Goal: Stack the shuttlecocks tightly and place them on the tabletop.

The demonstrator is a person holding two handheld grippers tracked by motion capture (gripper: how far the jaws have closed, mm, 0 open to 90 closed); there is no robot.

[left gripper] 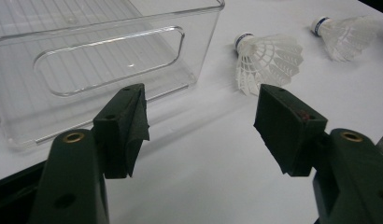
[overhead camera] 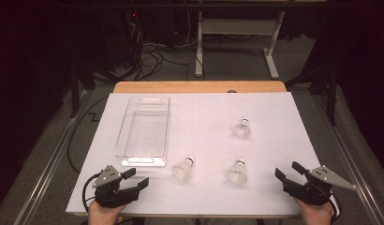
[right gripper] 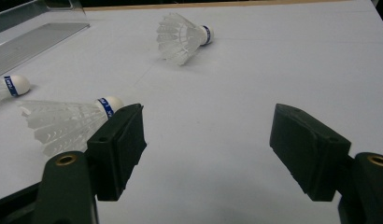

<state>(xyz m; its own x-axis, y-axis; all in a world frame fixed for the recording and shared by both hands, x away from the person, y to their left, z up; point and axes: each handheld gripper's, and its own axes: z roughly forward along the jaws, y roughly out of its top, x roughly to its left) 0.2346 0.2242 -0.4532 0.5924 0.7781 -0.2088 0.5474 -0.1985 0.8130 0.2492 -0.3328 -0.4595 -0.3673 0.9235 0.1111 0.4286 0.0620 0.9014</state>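
**High view: three shuttlecocks lying loose between two spread grippers**

High view is showing a white sheet covering a wooden table (overhead camera: 199,86), its bare tan edge showing at the far side. At the near left corner the left gripper (overhead camera: 136,178) is resting in a hand, its black jaws standing spread with nothing between them. Just beyond it a clear plastic bin (overhead camera: 145,131) is sitting on the sheet: long, rectangular, ribbed along the floor, with a cut-out handle in each end wall. Nothing is lying inside it.

Moving right, the left shuttlecock (overhead camera: 183,168) is lying on its side just past the bin's near right corner, white feathered skirt fanned toward the person and cork tip pointing away. In the left gripper view it (left gripper: 266,60) is lying a little ahead of the right-hand jaw, apart from it. The middle shuttlecock (overhead camera: 238,172) is lying near the front edge, and the far shuttlecock (overhead camera: 242,128) is lying well behind it, toward the table's middle.

At the near right corner the right gripper (overhead camera: 287,171) is being held with jaws wide apart, pinching nothing. In the right gripper view the middle shuttlecock (right gripper: 63,121) is lying just behind the left-hand jaw, its blue-banded cork nearly meeting the pad. Nothing is blocking the way to any of them.
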